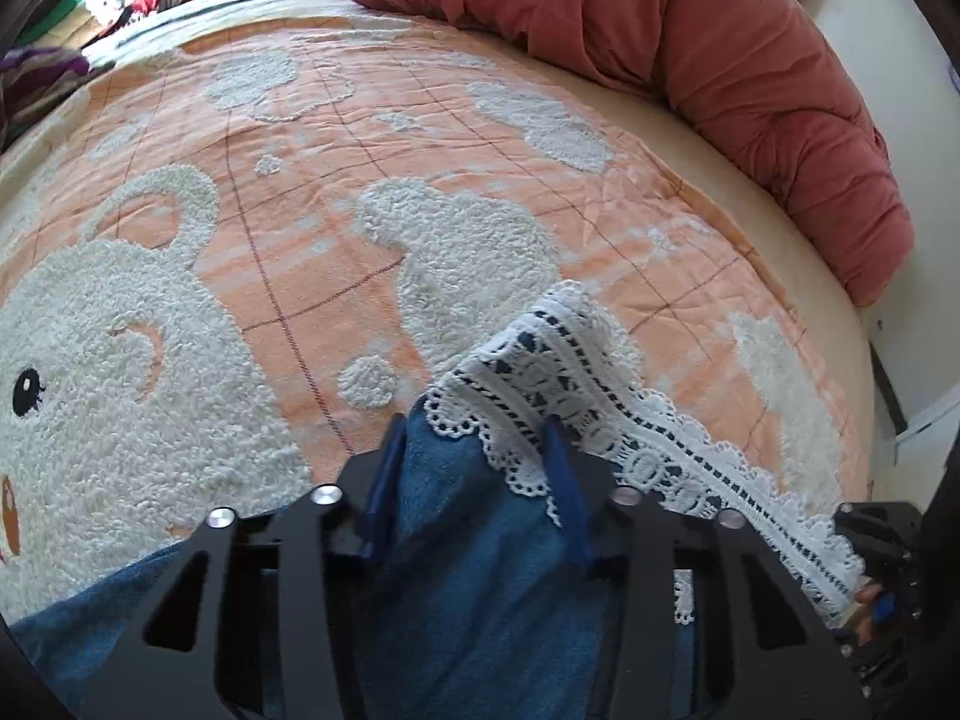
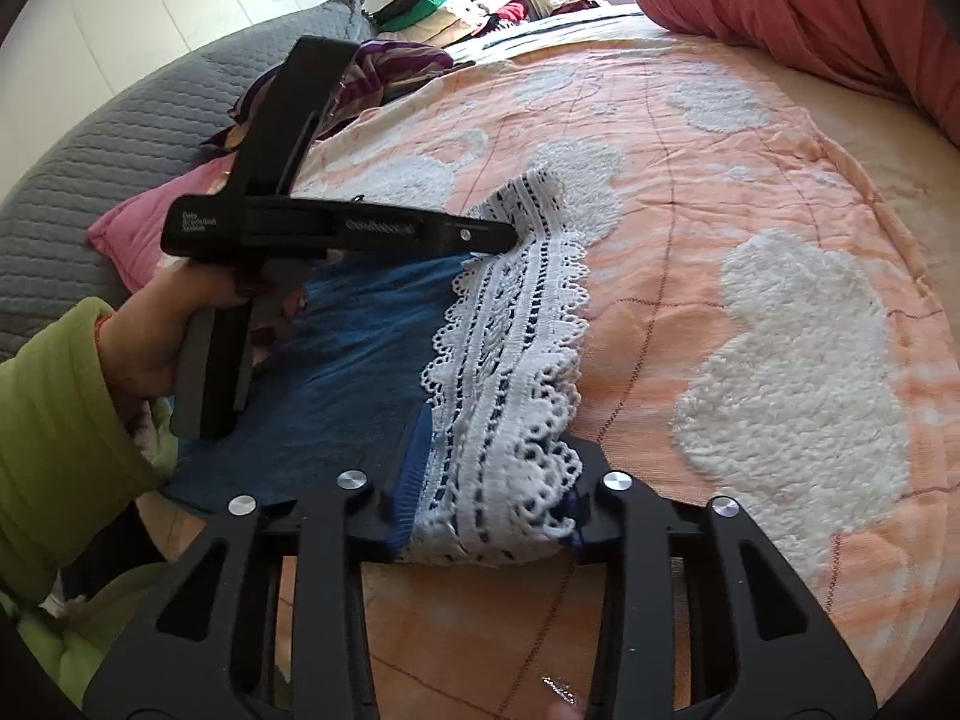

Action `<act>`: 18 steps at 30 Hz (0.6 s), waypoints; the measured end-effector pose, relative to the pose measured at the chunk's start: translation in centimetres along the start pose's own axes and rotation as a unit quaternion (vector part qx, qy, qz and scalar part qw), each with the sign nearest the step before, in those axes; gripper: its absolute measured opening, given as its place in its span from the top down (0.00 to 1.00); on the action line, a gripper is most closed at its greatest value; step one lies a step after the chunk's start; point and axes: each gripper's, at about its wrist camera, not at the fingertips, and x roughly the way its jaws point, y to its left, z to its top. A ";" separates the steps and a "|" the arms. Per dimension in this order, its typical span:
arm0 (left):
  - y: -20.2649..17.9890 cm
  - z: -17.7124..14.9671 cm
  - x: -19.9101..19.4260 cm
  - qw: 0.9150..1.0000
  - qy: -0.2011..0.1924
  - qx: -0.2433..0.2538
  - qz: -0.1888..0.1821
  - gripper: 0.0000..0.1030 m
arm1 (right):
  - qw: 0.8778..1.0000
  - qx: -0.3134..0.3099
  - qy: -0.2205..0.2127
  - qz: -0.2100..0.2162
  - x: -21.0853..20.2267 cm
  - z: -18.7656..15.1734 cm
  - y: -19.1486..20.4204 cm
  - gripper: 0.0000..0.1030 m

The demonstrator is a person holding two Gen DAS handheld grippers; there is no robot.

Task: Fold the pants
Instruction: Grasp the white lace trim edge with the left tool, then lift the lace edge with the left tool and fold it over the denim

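One pair of blue pants (image 2: pixel 336 360) with a broad white lace hem (image 2: pixel 510 360), lying on a bed near its front edge, the denim spread flat toward the person and the lace band running across the far end of the leg. Bed cover: one orange quilted blanket (image 2: pixel 690 192) with raised white fleecy patches, among them a bear face (image 1: pixel 90 360) seen from the left wrist view. One long red bolster (image 1: pixel 690 60) curving along the far and right side of the bed. One pink pillow (image 2: pixel 132 228) and one grey quilted cover (image 2: pixel 90 168) at the left side; a heap of mixed clothing (image 2: pixel 468 0) beyond the bed, too small to sort. Left tool (image 1: pixel 474 450): blue fingers (image 1: pixel 564 480) set either side of the denim and lace edge at the hem's far end, the cloth between them; whether the pads actually press on it cannot be told. The same tool shows from the side in the right wrist view, held by a hand (image 2: pixel 180 324) in a lime green sleeve (image 2: pixel 60 420), its tip resting at the lace. Right tool (image 2: pixel 498 468): fingers drawn in on a bunched fold of the lace hem at its near end, pinching it, the lace puckered up between the pads.
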 end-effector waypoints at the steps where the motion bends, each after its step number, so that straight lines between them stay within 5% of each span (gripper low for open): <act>1: -0.2 -0.1 0.0 1.000 -0.001 0.001 0.004 0.63 | 1.000 -0.004 0.000 0.000 0.0 0.0 0.1 0.74; 7: 0.4 -0.3 -1.0 1.000 -0.010 -0.027 -0.003 0.82 | 0.999 -0.009 -0.004 0.032 -0.5 0.7 1.2 0.84; 18: 4.5 -2.0 -8.6 0.988 -0.108 -0.086 -0.067 0.86 | 0.991 -0.095 -0.022 0.091 -1.9 3.0 8.2 0.88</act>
